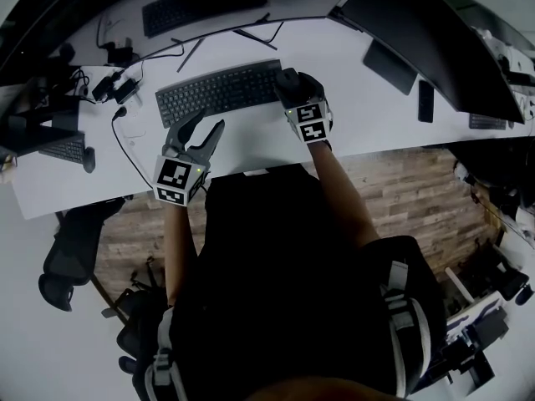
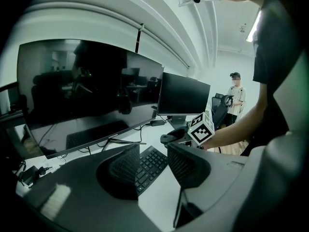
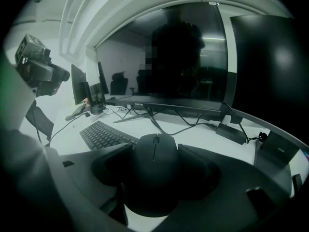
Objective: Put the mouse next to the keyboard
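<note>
the right claw (image 3: 154, 151) is closed on the mouse (image 3: 154, 178), with its pads against both sides. the keyboard (image 3: 104, 134) ends just left of and ahead of the jaws, so the mouse wants setting down flat, parallel to that edge, before release. the left claw (image 2: 153, 151) hangs wide and empty over the keyboard's near edge. beyond the jaws, cables (image 3: 190, 124) and the monitor stand (image 3: 145, 112) lie apart from the spot.
</note>
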The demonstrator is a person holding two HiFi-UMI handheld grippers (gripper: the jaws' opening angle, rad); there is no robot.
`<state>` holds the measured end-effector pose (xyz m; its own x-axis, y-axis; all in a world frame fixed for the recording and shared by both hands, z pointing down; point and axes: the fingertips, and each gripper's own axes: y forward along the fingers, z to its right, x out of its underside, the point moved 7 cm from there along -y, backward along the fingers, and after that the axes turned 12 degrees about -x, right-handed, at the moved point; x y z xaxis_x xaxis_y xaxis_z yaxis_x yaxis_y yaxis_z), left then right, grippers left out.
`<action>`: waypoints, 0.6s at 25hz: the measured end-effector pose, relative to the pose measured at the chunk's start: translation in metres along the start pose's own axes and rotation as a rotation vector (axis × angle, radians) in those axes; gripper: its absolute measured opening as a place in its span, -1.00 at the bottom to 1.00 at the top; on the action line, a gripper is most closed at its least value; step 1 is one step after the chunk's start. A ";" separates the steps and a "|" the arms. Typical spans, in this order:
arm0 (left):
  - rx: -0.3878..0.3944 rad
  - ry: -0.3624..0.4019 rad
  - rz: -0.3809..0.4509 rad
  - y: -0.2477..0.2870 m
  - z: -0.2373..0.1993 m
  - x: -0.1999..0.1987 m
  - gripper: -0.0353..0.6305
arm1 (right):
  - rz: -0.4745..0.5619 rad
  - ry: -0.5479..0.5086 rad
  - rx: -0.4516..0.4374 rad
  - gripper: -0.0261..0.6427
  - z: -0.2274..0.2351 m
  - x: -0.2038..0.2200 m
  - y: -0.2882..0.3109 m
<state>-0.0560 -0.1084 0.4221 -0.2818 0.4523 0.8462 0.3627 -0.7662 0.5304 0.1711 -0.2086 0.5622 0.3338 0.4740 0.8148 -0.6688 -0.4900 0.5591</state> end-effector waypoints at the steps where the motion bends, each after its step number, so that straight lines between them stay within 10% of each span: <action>1: 0.000 0.002 -0.001 0.001 0.002 0.000 -0.36 | -0.001 0.000 0.000 -0.04 0.001 0.001 0.000; 15: -0.010 -0.077 -0.014 0.008 0.006 0.002 -0.36 | -0.015 0.043 0.020 -0.04 0.023 0.017 0.001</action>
<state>-0.0478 -0.1108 0.4287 -0.2175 0.4963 0.8405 0.3507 -0.7638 0.5418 0.1915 -0.2182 0.5803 0.3142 0.5124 0.7992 -0.6501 -0.4973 0.5745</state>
